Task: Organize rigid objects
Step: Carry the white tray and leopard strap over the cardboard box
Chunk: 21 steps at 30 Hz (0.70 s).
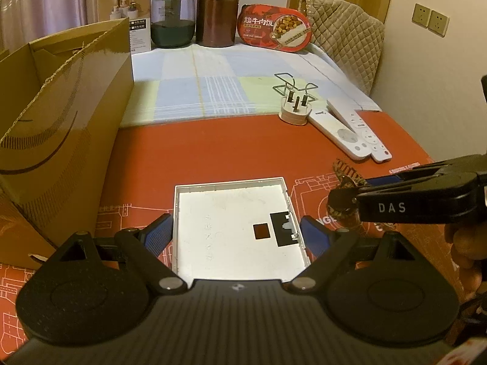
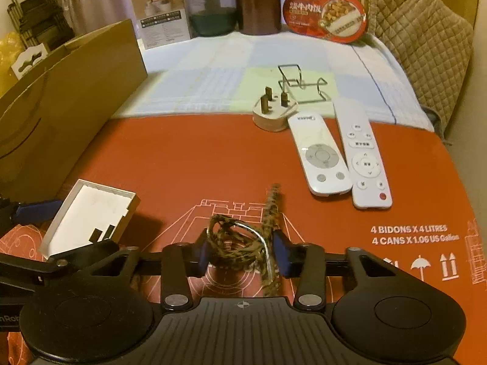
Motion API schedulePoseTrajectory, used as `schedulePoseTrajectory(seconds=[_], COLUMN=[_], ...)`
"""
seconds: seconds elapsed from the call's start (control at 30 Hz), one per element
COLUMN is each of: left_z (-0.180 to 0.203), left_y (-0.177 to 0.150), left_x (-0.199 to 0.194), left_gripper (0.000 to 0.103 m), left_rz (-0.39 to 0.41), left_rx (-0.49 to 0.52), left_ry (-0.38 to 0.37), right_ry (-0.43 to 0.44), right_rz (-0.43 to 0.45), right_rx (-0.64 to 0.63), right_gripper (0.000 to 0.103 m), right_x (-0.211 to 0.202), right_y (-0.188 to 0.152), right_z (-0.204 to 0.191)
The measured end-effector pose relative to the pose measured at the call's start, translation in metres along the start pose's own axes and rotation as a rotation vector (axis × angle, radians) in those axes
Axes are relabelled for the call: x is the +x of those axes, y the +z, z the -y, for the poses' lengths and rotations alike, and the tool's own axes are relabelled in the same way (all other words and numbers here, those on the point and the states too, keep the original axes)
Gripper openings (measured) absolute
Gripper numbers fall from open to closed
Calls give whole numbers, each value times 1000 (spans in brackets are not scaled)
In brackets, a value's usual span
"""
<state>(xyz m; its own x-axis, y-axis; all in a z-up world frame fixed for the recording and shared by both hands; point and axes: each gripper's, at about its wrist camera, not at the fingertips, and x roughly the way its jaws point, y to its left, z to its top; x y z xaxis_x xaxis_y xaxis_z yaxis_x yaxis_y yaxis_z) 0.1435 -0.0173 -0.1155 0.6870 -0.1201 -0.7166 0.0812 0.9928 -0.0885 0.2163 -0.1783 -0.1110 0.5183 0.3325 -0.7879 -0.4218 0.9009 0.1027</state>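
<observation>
My left gripper (image 1: 236, 231) is shut on a shallow white square lid (image 1: 234, 228), its blue pads against both side walls; the lid also shows in the right wrist view (image 2: 88, 213). My right gripper (image 2: 242, 251) has its blue pads around a leopard-print hair hoop (image 2: 240, 240) with a metal ring, touching both sides; it shows in the left wrist view (image 1: 347, 191) too. Two white remotes (image 2: 318, 155) (image 2: 365, 155), a white three-pin plug (image 2: 272, 112) and a wire stand (image 2: 299, 83) lie farther back on the red mat (image 2: 197, 158).
A large open cardboard box (image 1: 61, 121) stands at the left. At the back are a brown canister (image 1: 216, 12), a glass jar (image 1: 173, 18), a small product box (image 1: 127, 9), a red food package (image 1: 275, 29) and a quilted cover (image 1: 344, 33). A wall (image 1: 426, 76) is at right.
</observation>
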Motion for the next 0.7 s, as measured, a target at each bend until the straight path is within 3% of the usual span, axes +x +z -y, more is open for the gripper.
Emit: schedulePoseTrajectory(seconds=[0.7], left_z=[2], left_y=[39], left_x=[-93], left_gripper=[87], left_rz=[121], left_rx=[11], left_ry=[19], right_ry=[89], right_rz=[281], right_rx=[98], right_gripper=[35], right_x=[-99], right_y=[24], right_z=[-28])
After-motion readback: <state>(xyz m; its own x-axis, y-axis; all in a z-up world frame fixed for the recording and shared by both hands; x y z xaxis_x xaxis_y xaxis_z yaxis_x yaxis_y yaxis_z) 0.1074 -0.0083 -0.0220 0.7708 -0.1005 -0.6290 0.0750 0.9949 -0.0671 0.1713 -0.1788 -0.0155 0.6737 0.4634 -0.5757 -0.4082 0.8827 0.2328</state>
